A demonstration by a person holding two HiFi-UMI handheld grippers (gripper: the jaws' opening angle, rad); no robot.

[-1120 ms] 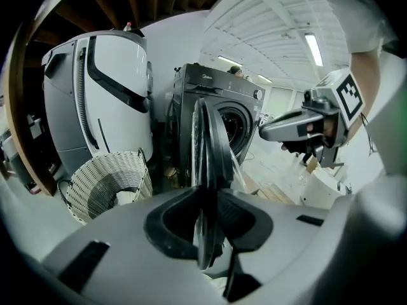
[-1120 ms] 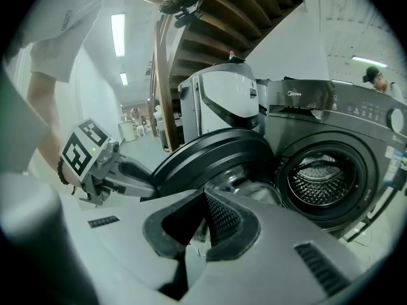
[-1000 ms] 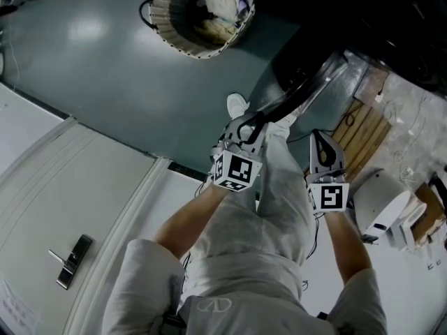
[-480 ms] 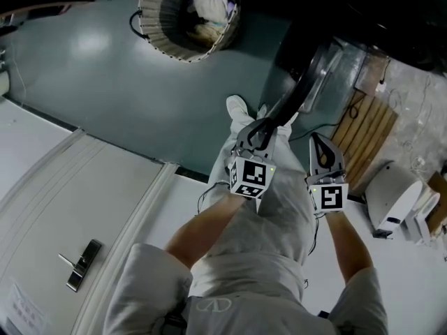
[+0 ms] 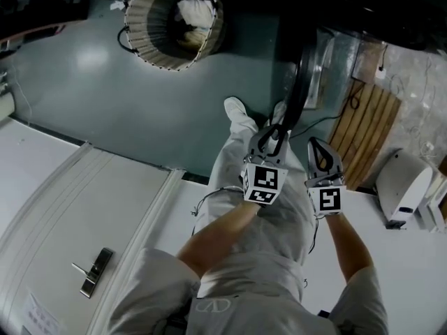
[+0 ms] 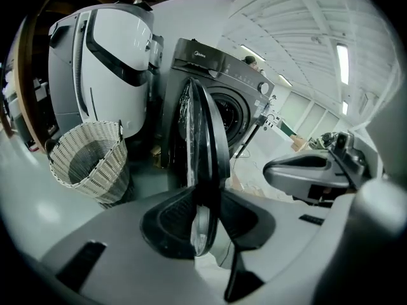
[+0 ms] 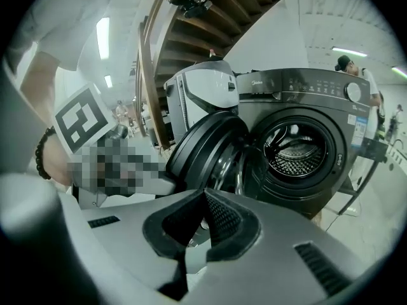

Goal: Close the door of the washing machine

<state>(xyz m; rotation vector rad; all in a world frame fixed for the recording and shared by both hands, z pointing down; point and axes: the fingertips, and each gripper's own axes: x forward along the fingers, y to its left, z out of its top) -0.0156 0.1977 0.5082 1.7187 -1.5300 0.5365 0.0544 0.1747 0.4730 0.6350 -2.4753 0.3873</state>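
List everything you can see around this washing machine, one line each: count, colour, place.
Washing machine: one, dark grey, straight ahead, drum exposed.
Door: one, black-rimmed, standing open in front of the drum.
White machine: one, white with black trim, beside the washing machine.
Basket: one, white wicker, on the floor by the white machine.
Pallet: one, brown wood, on the floor at right.
Handle: one, metal, on the white panel at lower left.
Bystander: one, dark cap, behind the washing machine.
Left tongs: one, grey with black pads, jaws have just been opening, the door's edge between them.
Right tongs: one, grey, shut and empty.
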